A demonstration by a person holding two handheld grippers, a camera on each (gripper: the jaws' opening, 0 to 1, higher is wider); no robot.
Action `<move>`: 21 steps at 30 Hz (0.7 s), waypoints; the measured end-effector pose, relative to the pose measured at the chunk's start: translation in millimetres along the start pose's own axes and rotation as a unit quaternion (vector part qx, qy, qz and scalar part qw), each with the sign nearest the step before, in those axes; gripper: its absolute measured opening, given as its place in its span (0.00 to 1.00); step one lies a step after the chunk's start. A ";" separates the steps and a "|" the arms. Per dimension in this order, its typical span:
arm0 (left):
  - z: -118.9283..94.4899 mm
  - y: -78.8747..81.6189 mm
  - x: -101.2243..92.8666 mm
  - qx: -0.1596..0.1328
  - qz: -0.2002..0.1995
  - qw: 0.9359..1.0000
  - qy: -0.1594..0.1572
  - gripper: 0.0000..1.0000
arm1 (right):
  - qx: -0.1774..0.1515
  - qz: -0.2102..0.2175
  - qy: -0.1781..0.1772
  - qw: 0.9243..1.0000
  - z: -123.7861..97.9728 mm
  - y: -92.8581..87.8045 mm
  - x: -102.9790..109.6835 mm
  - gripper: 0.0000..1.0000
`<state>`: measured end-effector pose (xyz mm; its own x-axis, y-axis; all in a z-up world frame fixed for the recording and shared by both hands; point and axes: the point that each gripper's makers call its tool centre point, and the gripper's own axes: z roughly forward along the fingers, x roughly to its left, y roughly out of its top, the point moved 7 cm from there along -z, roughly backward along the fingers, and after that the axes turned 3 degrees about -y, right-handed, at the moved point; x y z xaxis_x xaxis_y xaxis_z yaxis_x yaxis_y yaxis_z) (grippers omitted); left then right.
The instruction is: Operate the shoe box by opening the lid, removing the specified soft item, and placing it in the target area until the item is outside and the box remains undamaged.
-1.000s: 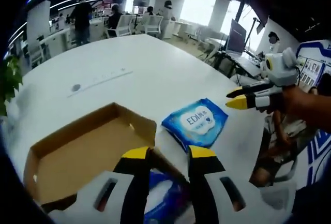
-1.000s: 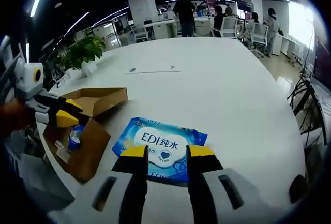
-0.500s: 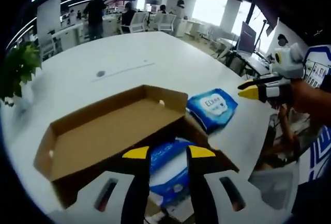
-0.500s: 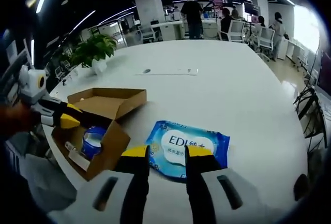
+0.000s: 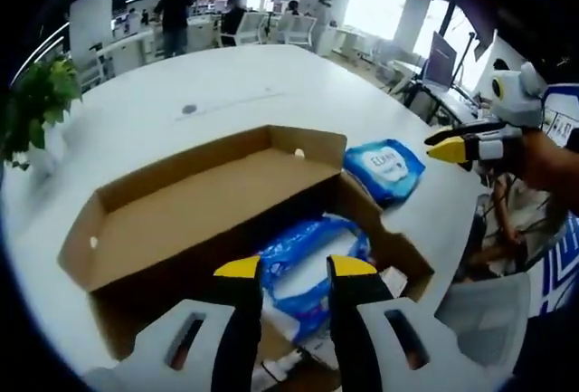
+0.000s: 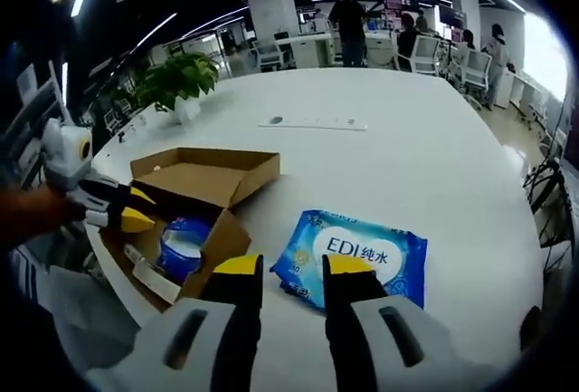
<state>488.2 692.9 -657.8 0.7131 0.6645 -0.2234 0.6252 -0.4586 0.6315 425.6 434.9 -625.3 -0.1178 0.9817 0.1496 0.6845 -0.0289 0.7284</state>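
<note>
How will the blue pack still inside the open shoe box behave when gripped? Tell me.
The blue pack looks like a soft film pouch, so it will probably sag and crumple. Its glossy wrap may slip between the left gripper's fingers. It seems light, so the shoe box likely stays put.

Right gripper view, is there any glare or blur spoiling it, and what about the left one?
Right gripper view: bright window glare at the right edge, wipes pack lettering sharp. Left gripper view: windows blown out at top, fisheye curves the table edge, shoe box in focus.

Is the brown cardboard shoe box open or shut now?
Open: the brown cardboard shoe box has its lid folded back, exposing a blue packet inside.
</note>
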 end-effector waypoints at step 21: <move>30.7 -31.4 25.6 0.043 -0.032 0.997 0.048 0.26 | 0.018 -0.007 0.020 1.000 9.5 -5.9 8.3 0.22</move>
<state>496.6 706.2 -706.2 0.6396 0.7456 -0.1870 0.6965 -0.4592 0.5514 427.4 444.9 -634.7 -0.1548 0.9738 0.1665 0.7081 -0.0081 0.7061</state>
